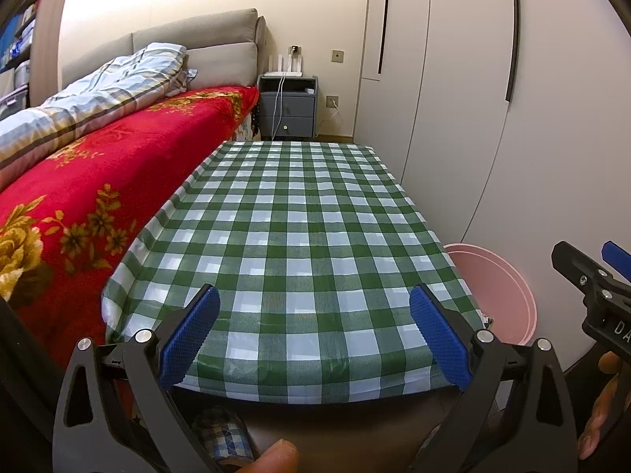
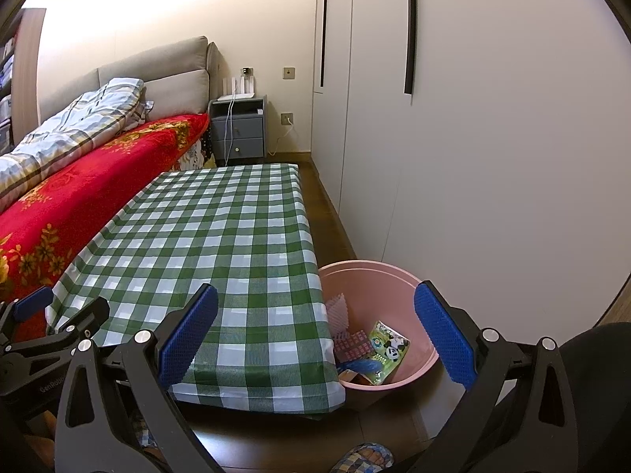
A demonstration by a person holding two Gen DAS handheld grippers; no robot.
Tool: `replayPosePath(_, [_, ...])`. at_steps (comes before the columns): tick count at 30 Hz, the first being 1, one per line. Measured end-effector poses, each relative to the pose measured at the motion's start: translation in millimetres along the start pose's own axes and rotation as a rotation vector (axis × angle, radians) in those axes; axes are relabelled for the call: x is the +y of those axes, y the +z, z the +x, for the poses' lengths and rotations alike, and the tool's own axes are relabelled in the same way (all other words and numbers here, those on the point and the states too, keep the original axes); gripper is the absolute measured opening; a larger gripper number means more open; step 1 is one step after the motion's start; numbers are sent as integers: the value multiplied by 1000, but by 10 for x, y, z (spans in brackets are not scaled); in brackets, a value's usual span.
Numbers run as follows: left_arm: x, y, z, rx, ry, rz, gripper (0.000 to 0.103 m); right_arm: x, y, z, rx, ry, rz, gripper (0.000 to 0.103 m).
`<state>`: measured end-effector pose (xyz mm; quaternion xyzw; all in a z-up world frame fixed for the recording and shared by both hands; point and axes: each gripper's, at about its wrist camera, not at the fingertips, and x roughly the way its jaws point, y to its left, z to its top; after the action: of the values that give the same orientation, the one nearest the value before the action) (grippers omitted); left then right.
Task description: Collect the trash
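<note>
I see the bench (image 1: 299, 236) under a glossy green-and-white checked cloth, wedged against a bed with a plush red floral blanket (image 1: 98, 181); a grey nightstand (image 1: 287, 106) stands beyond. My left gripper (image 1: 315, 335) and right gripper (image 2: 315, 335) both hover spread wide, holding nothing. The round pink plastic bin (image 2: 394, 272) sits on the floor just beside the bench's right edge (wardrobe doors close behind it), with a panda-print wrapper (image 2: 388, 349) and pink foam netting (image 2: 339, 311) inside.

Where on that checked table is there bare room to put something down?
The whole checked tablecloth is bare, from the red blanket across to the wardrobe-side edge. The crowded spot is the pink bin on the floor, holding a panda packet and other wrappers.
</note>
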<state>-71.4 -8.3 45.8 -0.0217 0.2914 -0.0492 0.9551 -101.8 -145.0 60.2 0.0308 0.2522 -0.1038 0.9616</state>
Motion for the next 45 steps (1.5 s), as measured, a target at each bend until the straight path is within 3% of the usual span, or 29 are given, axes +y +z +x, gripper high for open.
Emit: replayPosePath(45, [8, -16, 7, 0, -2, 1, 94, 29, -6, -21, 0, 0, 1, 98])
